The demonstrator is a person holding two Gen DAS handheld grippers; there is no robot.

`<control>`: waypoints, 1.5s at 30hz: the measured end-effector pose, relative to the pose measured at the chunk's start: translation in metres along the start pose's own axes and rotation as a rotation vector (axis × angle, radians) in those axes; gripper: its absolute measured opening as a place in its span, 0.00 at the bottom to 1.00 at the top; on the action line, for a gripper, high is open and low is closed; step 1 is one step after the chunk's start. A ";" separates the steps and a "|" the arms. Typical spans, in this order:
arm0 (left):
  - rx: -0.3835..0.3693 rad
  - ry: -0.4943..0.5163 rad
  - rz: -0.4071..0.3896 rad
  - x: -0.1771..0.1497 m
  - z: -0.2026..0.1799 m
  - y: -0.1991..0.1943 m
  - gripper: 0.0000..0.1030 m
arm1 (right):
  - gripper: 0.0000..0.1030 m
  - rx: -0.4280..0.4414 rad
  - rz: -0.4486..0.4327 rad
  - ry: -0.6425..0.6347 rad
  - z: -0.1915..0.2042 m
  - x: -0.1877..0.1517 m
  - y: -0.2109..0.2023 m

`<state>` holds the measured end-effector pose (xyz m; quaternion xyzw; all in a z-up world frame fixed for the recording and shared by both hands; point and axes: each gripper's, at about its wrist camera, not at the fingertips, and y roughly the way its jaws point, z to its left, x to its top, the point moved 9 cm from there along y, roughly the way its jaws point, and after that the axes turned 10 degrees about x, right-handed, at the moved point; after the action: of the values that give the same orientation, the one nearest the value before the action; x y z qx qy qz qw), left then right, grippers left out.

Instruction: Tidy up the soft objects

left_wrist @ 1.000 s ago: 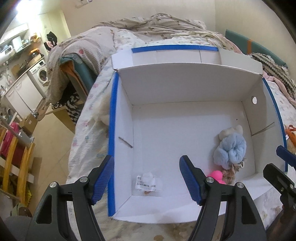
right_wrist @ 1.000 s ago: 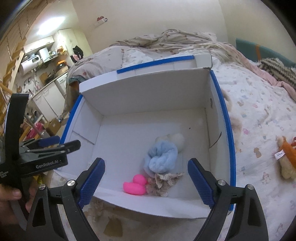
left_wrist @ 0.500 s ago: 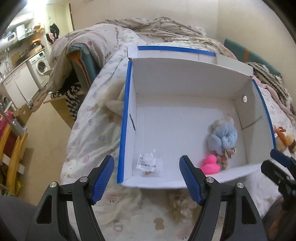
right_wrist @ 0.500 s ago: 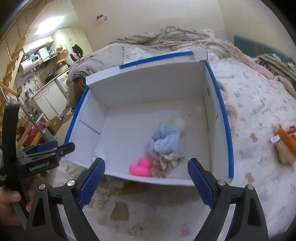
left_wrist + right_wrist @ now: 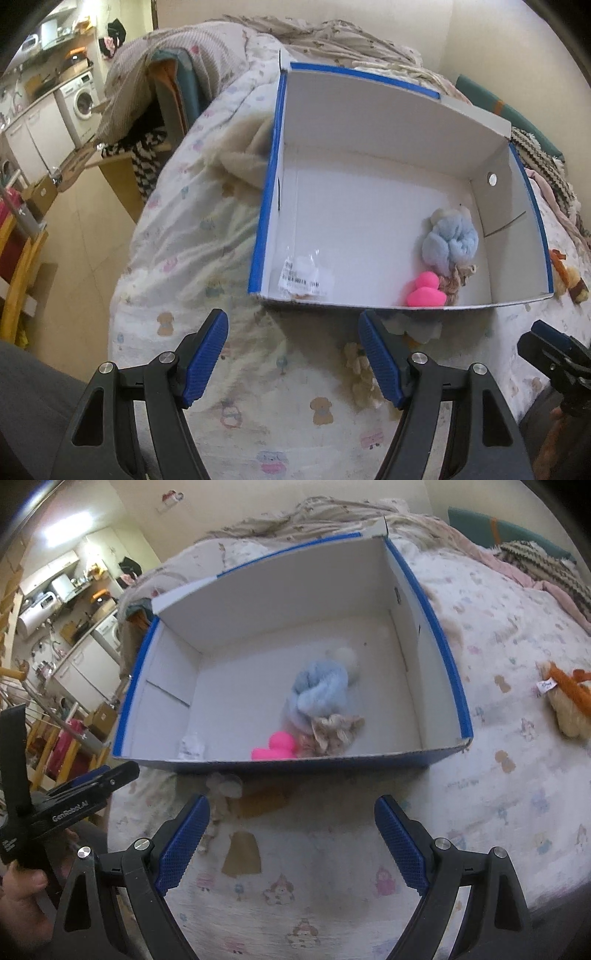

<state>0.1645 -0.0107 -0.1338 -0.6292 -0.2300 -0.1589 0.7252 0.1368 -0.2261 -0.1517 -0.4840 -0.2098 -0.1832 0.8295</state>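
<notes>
1. The left wrist camera looks forward and down between its own blue fingers (image 5: 207,360) onto the bed (image 5: 207,236), from near the box's (image 5: 369,122) near left corner; a kitchen area lies at far left.
2. The right wrist camera looks forward and down over its fingers (image 5: 183,843) from the box's (image 5: 280,598) near side, further to the right.
3. Both views share the open box, its contents and the patterned bedding before it.
4. Each view catches the other gripper at its edge: the right gripper (image 5: 554,354) low right, the left gripper (image 5: 88,790) low left.
</notes>
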 end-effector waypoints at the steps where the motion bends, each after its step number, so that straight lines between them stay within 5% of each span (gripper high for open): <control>1: -0.001 0.001 0.007 -0.001 -0.001 0.002 0.68 | 0.94 -0.008 0.007 0.001 -0.001 -0.001 0.002; 10: -0.011 -0.002 0.058 -0.013 -0.005 0.014 0.68 | 0.94 -0.057 0.060 0.051 -0.019 -0.008 0.018; 19: -0.036 -0.036 0.212 -0.041 -0.004 0.044 0.68 | 0.94 -0.118 0.105 0.144 -0.046 -0.016 0.025; 31: -0.156 0.145 0.257 -0.056 -0.073 0.059 0.68 | 0.94 -0.138 0.126 0.160 -0.050 -0.019 0.036; 36: -0.168 0.110 0.319 -0.062 -0.075 0.079 0.68 | 0.94 -0.142 0.133 0.158 -0.050 -0.019 0.039; 39: -0.194 0.098 0.325 -0.064 -0.075 0.075 0.48 | 0.94 -0.142 0.133 0.158 -0.051 -0.019 0.039; 40: -0.216 0.113 0.329 -0.067 -0.078 0.072 0.28 | 0.94 -0.142 0.132 0.160 -0.051 -0.019 0.039; 41: -0.227 0.127 0.333 -0.069 -0.080 0.071 0.19 | 0.94 -0.142 0.131 0.160 -0.051 -0.019 0.039; 45: -0.239 0.165 0.335 -0.073 -0.084 0.066 0.16 | 0.94 -0.142 0.132 0.152 -0.051 -0.018 0.040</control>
<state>0.1482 -0.0874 -0.2364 -0.7250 -0.0417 -0.1131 0.6781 0.1506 -0.2506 -0.2127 -0.5390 -0.1003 -0.1787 0.8170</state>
